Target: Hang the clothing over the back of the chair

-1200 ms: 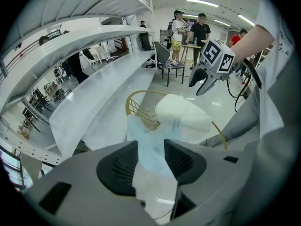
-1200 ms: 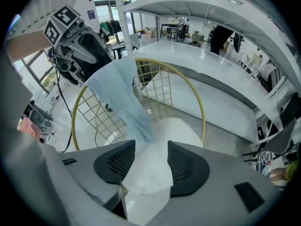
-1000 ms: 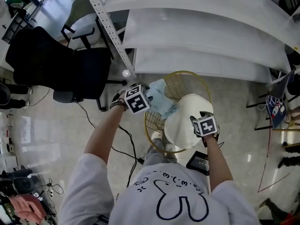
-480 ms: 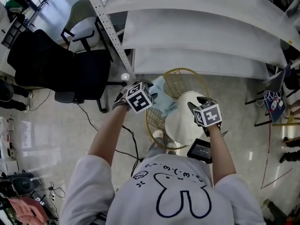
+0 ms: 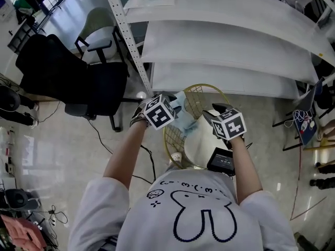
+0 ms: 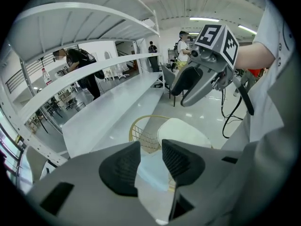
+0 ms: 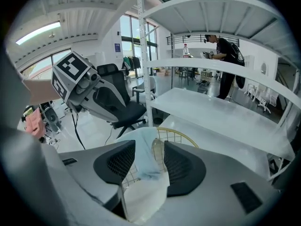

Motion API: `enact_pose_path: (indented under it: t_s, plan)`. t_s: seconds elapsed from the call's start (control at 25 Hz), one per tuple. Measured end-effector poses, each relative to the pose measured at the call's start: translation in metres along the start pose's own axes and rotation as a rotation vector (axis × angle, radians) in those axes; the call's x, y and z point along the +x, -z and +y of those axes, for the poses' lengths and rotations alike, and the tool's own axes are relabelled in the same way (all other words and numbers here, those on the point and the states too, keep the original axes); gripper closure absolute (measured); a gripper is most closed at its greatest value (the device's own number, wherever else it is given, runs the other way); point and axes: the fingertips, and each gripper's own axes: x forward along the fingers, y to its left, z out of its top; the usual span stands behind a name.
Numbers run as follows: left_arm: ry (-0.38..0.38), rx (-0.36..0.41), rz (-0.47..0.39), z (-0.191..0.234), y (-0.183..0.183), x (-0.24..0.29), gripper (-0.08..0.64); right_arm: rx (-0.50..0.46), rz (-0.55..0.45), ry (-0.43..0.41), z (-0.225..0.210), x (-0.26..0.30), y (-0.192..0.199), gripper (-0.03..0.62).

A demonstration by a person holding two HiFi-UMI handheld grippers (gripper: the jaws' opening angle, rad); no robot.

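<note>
A light-blue piece of clothing (image 5: 184,114) hangs over the gold wire back of a chair (image 5: 201,90) with a round white seat (image 5: 201,143). My left gripper (image 5: 171,101) hovers just left of the cloth. Its jaws have just been closing a little, with nothing between them. In the left gripper view only the clothing (image 6: 151,171) below shows through the gap of the left gripper (image 6: 151,161). My right gripper (image 5: 217,110) is open above the seat; the clothing (image 7: 145,152) and chair back (image 7: 181,135) show beyond the right gripper (image 7: 149,166).
White curved shelves (image 5: 225,35) on a perforated post (image 5: 123,25) stand right behind the chair. A black office chair (image 5: 78,77) is at the left. A cable (image 5: 146,161) runs over the glossy floor. A black device (image 5: 221,162) hangs near my waist.
Both grippers have lifted away from the chair. The right one went from over the seat toward the chair back. The clothing stays draped on the back.
</note>
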Motion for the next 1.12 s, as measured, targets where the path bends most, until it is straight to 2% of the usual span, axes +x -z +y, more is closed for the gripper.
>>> enact_pose_path:
  t_s: [0.12,0.2,0.24,0.28,0.32,0.44,0.52,0.64,0.72,0.96,1.12]
  plan:
    - [-0.005,-0.014,-0.026,-0.003,-0.008,-0.010,0.398,-0.016,-0.029,-0.018,0.008,0.000,-0.015,0.405]
    - [-0.049,-0.021,-0.057,-0.001,-0.016,-0.017,0.459,-0.024,-0.063,-0.024,0.012,-0.003,-0.027,0.412]
    - [-0.088,-0.026,-0.080,0.003,-0.021,-0.021,0.503,-0.028,-0.082,-0.017,0.013,-0.006,-0.034,0.462]
    - [-0.129,-0.031,-0.104,0.006,-0.026,-0.025,0.537,-0.035,-0.099,-0.004,0.013,-0.009,-0.039,0.572]
    - [-0.162,-0.039,-0.130,0.008,-0.032,-0.030,0.537,-0.051,-0.113,0.007,0.014,-0.012,-0.044,0.592]
    - [-0.215,-0.081,-0.212,0.009,-0.049,-0.044,0.537,-0.109,-0.178,-0.011,0.024,-0.021,-0.061,0.592]
    - [-0.232,-0.109,-0.268,0.009,-0.061,-0.053,0.537,-0.113,-0.261,-0.053,0.033,-0.031,-0.076,0.592]
    - [-0.252,-0.143,-0.344,0.007,-0.077,-0.065,0.538,-0.037,-0.425,-0.149,0.044,-0.050,-0.101,0.594]
    - [-0.264,-0.166,-0.384,0.008,-0.085,-0.072,0.537,-0.003,-0.492,-0.181,0.046,-0.060,-0.113,0.594]
    - [-0.316,-0.218,-0.482,0.009,-0.097,-0.089,0.538,-0.049,-0.521,-0.150,0.048,-0.067,-0.125,0.597]
    - [-0.350,-0.246,-0.518,0.014,-0.098,-0.095,0.537,-0.061,-0.516,-0.149,0.047,-0.067,-0.128,0.597]
